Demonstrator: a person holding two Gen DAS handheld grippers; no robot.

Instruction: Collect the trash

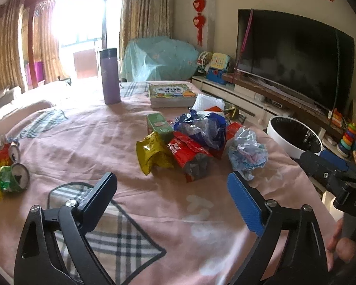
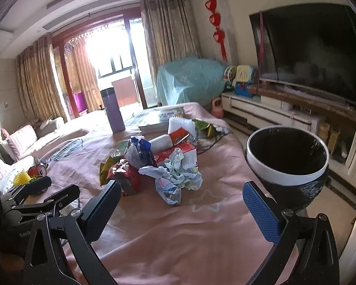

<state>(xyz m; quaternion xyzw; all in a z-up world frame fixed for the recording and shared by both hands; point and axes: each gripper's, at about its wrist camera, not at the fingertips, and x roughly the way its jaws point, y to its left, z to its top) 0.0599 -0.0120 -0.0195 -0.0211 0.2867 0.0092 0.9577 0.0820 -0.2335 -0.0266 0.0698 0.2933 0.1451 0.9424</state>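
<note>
Pile of crumpled wrappers [image 1: 192, 142] on the pink-clothed tabletop [image 1: 106, 137].
We had both grippers, left [image 1: 173, 190] and right [image 2: 181, 204], with fingers wide open, empty.

A: Where did the heap of wrappers [image 1: 189, 142] lie?
B: Mid-table [image 1: 102, 137], the crumpled paper [image 1: 248, 153] at its right, the book stack [image 1: 172, 96] and flask [image 1: 110, 76] behind it.
A: And the bin [image 2: 287, 163]?
B: Off the table's right edge; the cans [image 1: 13, 166] lay far left.
</note>
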